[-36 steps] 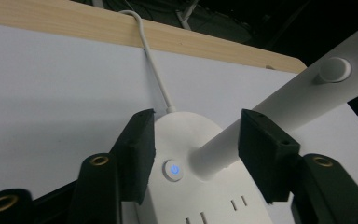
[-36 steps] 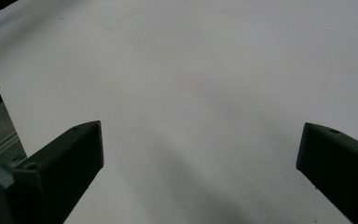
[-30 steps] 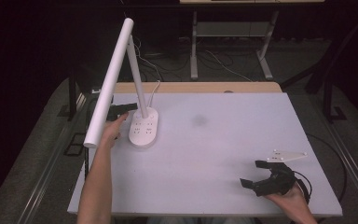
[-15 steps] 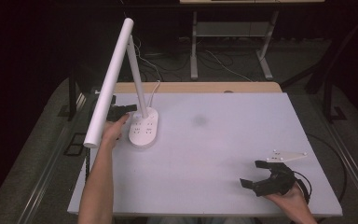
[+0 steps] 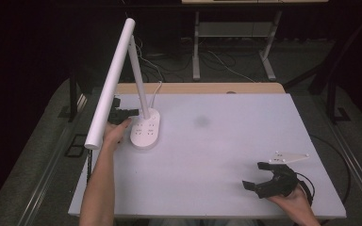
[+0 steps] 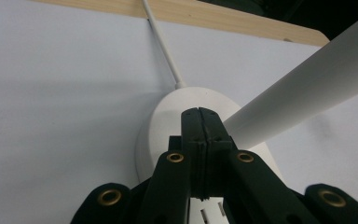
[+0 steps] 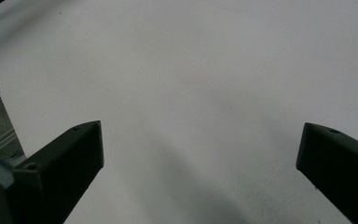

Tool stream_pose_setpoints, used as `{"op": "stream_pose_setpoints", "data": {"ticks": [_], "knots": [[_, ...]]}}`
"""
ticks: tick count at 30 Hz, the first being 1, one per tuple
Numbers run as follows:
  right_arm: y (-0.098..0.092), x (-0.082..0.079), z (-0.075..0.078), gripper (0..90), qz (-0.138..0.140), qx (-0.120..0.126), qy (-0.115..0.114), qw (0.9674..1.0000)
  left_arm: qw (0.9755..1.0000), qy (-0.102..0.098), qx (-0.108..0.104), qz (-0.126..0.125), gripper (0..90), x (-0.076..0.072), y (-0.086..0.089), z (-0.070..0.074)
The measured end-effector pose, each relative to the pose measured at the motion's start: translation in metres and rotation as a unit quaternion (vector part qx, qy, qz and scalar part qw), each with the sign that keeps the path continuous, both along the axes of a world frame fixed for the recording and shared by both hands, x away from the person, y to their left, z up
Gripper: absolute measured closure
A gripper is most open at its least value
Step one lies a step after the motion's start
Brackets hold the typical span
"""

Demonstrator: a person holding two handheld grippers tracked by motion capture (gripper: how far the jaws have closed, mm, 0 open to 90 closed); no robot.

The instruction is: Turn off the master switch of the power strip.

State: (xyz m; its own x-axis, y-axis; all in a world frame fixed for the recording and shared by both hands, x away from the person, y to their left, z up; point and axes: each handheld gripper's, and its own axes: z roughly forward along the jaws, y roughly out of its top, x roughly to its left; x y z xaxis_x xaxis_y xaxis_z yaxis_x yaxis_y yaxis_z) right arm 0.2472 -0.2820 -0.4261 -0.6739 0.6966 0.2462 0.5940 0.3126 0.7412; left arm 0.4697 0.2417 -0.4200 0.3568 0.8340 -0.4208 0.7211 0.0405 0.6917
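At the far left of the table: a white desk lamp stands upright on the white table, its oval base near the left edge and a little in from the far edge.
Lamp parts: a flat oval base with small slots on top, a thin post rising from the base's far end, and a long round light bar slanting from high and far down toward the near left, past the table's left edge.
Cord: a thin white cord leaves the far end of the base and runs off over the far wooden edge.
Left gripper: the left gripper sits at the left side of the base; in the left gripper view its jaws are pressed fully together with nothing between them, tips over the base beside the post.
Right gripper: the right gripper rests at the near right, well apart from the lamp, jaws spread wide and empty above bare table.
Likely handling: hard smooth plastic, stiff, probably slippery; the base likely carries most of the weight, and the long bar makes it top-heavy and easy to tip.
Where to hold: probably the post low down near the base, or the base rim; the bar looks like a poor hold, since its hinge may swing.
Caution: the cord may tug if the lamp is shifted.
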Motion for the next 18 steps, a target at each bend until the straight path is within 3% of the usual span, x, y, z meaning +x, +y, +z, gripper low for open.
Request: {"op": "stream_pose_setpoints", "data": {"ticks": [5, 9, 14, 18], "knots": [[0.0002, -0.0001, -0.0002, 0.0, 0.001, -0.001, 0.002, 1.0, 1.0, 0.004, 0.006, 0.001, 89.8, 0.0009, -0.0013, -0.003], [-0.0001, -0.0002, -0.0004, 0.0, 0.0, -0.002, 0.002, 1.0, 0.9996, 0.012, 0.023, -0.004, 89.8, 0.0012, -0.0025, -0.0057], [0.0005, -0.0003, -0.0012, 0.0, 0.002, -0.002, 0.004, 1.0, 0.9995, 0.006, 0.032, 0.003, 89.7, 0.001, -0.0055, -0.0059], [0.0014, -0.0003, -0.0015, 0.0, 0.002, -0.004, 0.004, 1.0, 0.9995, 0.014, 0.027, 0.0, 89.8, 0.0009, -0.0031, -0.0061]]}}
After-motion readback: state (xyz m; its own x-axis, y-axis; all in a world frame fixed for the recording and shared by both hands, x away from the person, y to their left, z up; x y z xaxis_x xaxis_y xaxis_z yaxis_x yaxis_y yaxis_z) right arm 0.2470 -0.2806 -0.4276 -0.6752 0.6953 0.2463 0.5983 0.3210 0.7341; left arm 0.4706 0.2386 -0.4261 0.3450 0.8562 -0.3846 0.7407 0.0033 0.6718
